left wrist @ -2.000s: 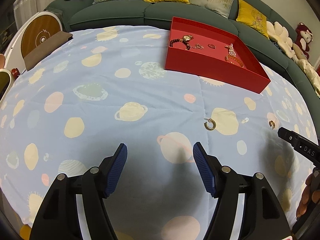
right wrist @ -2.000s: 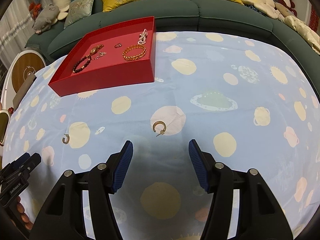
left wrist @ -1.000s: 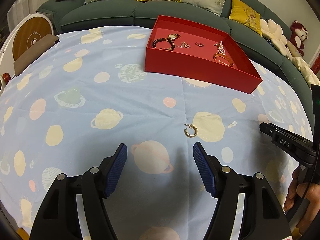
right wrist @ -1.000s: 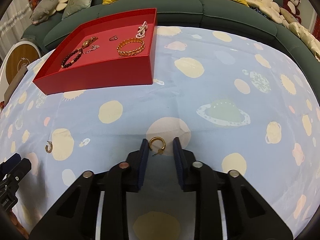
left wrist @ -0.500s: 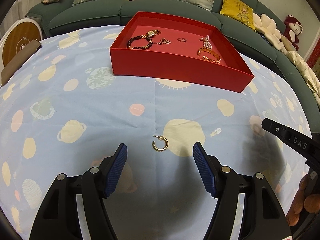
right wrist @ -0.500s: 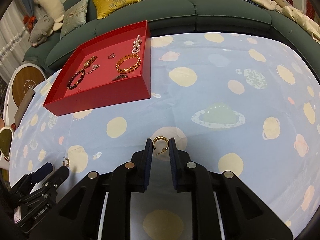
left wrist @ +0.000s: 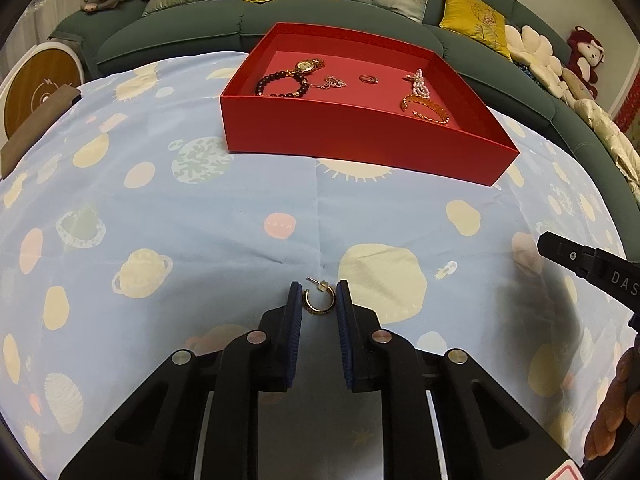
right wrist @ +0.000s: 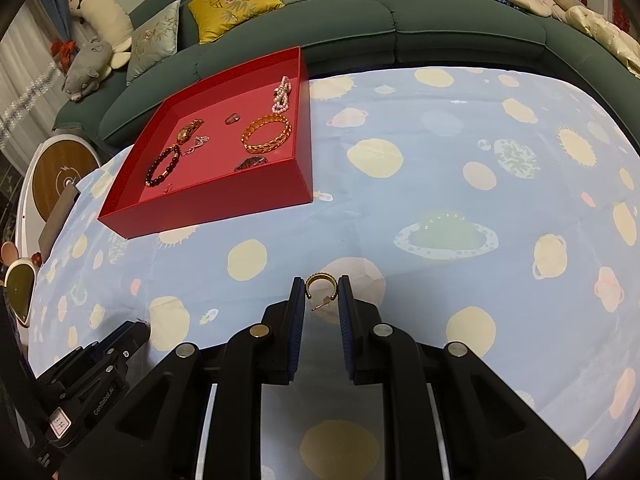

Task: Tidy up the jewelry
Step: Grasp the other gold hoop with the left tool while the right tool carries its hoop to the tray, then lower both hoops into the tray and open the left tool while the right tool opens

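Planet-print bench cloth: left fingers (left wrist: 319, 300) closing around hoop earring (left wrist: 319, 303); right fingers (right wrist: 319, 294) gripping second hoop (right wrist: 321, 286); red tray (left wrist: 360, 148) lying ahead, toward far edge.

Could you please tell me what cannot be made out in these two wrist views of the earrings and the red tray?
- Left wrist view: whether the left gripper, its jaws closing, has its pads pressing the gold hoop earring; the contact is too fine to see.
- Left wrist view: the red tray's near floor is hidden by its front wall.
- Right wrist view: the small ring is too small for detail.
- Right wrist view: the left gripper's tips run off the frame's left side.
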`<state>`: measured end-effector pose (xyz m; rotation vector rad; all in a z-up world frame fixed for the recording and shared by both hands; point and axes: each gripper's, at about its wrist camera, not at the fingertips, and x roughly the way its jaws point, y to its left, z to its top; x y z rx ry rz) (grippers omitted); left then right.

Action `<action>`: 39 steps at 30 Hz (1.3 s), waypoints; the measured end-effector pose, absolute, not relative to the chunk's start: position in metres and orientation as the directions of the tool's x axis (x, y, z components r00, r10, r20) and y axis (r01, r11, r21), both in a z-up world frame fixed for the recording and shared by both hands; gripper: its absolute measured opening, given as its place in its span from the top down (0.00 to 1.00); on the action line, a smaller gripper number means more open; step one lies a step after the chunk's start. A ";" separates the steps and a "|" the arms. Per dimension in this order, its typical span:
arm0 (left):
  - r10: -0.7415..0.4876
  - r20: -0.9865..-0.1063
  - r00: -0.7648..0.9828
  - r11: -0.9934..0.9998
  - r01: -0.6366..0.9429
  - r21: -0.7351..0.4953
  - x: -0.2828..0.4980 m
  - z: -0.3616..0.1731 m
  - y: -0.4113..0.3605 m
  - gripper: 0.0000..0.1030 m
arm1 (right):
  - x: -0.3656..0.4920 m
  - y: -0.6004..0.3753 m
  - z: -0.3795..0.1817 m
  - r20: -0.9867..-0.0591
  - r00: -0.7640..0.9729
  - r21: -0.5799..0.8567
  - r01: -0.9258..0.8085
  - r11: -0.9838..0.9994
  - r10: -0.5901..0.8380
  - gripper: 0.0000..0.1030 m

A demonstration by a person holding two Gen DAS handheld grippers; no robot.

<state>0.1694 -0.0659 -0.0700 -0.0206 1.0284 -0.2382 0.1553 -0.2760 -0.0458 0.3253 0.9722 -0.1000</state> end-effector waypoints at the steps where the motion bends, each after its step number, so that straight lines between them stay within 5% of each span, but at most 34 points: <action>1: -0.210 -0.845 0.493 0.973 0.187 -0.132 0.169 -0.069 -0.065 0.86 | 0.155 -0.276 -0.046 -0.823 0.565 0.227 0.227 0.947 0.062 0.84; 39: -0.186 -0.722 0.666 0.974 0.219 -0.049 0.229 0.038 -0.069 0.86 | 0.170 -0.267 -0.001 -0.729 0.677 0.253 0.137 0.958 0.096 0.84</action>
